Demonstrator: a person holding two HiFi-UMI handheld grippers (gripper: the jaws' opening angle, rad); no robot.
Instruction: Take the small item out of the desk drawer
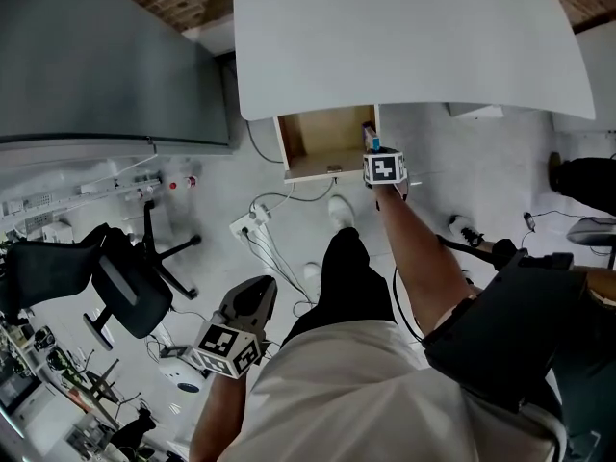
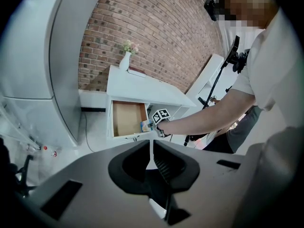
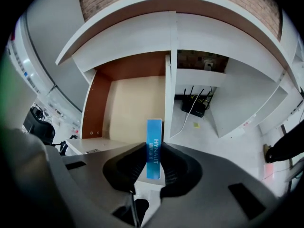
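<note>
The desk drawer (image 1: 293, 144) stands pulled out under the white desk top (image 1: 404, 37), its pale wooden bottom (image 3: 133, 103) bare. My right gripper (image 1: 372, 144) is at the drawer's right front corner, its marker cube just behind it. In the right gripper view its jaws (image 3: 153, 145) are shut on a small blue box (image 3: 154, 129), held upright on edge above the drawer front. The left gripper view shows the same box (image 2: 145, 125) at the drawer (image 2: 127, 118). My left gripper (image 1: 258, 292) hangs low by the person's left side, shut and holding nothing (image 2: 151, 144).
A grey cabinet (image 1: 96, 56) stands left of the desk. An office chair (image 1: 125, 277) and a power strip with cables (image 1: 252, 224) are on the floor. A vase with flowers (image 2: 124, 61) stands on the desk. A router (image 3: 195, 106) sits under the desk, right of the drawer.
</note>
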